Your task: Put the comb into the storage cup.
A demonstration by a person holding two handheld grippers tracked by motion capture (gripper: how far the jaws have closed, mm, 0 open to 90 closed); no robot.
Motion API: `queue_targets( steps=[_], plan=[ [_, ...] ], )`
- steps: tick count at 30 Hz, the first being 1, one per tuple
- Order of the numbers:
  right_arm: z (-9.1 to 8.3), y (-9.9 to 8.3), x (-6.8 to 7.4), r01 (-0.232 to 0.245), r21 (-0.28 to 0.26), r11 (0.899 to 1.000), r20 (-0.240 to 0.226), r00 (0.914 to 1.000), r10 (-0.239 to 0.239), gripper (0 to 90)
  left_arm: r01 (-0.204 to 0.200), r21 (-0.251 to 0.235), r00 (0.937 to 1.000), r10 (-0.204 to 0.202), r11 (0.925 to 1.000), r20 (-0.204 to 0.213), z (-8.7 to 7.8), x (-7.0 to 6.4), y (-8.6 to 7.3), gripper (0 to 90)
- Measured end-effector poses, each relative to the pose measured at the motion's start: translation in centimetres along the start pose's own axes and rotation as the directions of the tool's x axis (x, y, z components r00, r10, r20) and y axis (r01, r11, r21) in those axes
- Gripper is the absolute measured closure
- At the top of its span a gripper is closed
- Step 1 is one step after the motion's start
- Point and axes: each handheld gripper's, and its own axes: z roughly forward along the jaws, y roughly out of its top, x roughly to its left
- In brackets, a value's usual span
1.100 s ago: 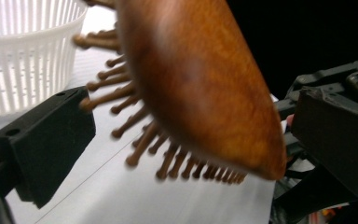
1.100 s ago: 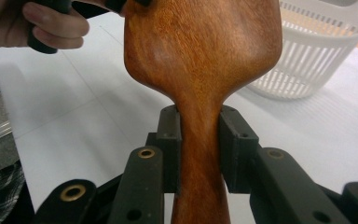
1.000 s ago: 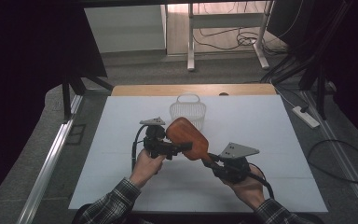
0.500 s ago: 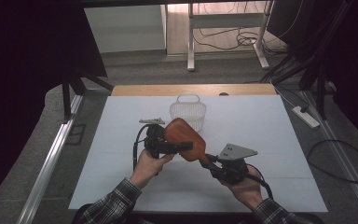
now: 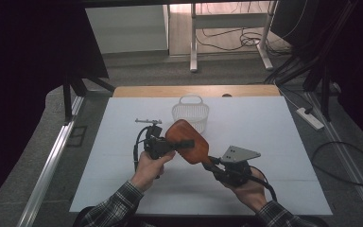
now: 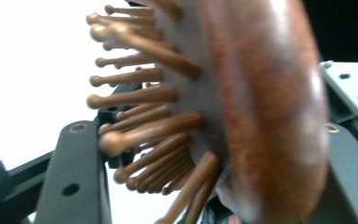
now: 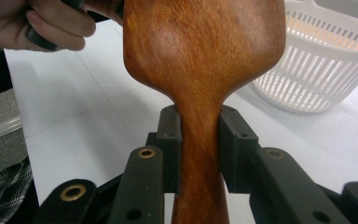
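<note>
A reddish-brown wooden hairbrush (image 5: 189, 142) hangs above the white table (image 5: 274, 123), held at both ends. My right gripper (image 5: 212, 163) is shut on its handle; in the right gripper view the narrow neck of the hairbrush (image 7: 200, 51) is pinched between the two black pads of my right gripper (image 7: 199, 144). My left gripper (image 5: 183, 144) is closed across the brush's head. In the left gripper view the hairbrush (image 6: 261, 116) stands edge-on between the jaws of my left gripper (image 6: 214, 154), its wooden pins against the left jaw and its smooth back against the right one.
A white slatted basket (image 5: 190, 113) with a handle stands on the table just beyond the brush, also visible as the basket (image 7: 326, 60) in the right gripper view. A hand (image 7: 51, 23) grips the left tool. A wooden strip (image 5: 194, 91) edges the table's far side.
The left gripper has rolled a little, so its grey plate now shows edge-on. The brush and the right gripper have hardly shifted.
</note>
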Motion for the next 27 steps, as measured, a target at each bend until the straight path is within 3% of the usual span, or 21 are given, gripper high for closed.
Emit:
queue_targets(
  steps=[13,19,23,27],
  plan=[
    [0.52,-0.12,0.15,0.022,0.032,0.999,0.001,0.9998,-0.022,72.5,-0.04,0.035,0.9985,0.038,0.9986,0.038,-0.14,-0.21,0.19,54.5],
    [0.55,-0.04,0.13,0.031,0.038,0.999,-0.003,0.9995,-0.031,70.0,-0.081,0.038,0.9967,0.081,0.996,0.009,-0.13,-0.77,0.36,54.3],
    [0.6,0.0,0.12,0.029,0.04,0.999,-0.013,0.9995,-0.029,61.3,-0.082,0.029,0.9966,0.082,0.9962,0.003,-0.3,-0.78,0.45,54.3],
    [0.65,0.05,-0.13,0.019,0.062,0.998,-0.015,0.9997,-0.018,51.8,-0.1,0.025,0.9945,0.1,0.9947,-0.03,-0.57,-0.94,0.63,54.1]
  ],
)
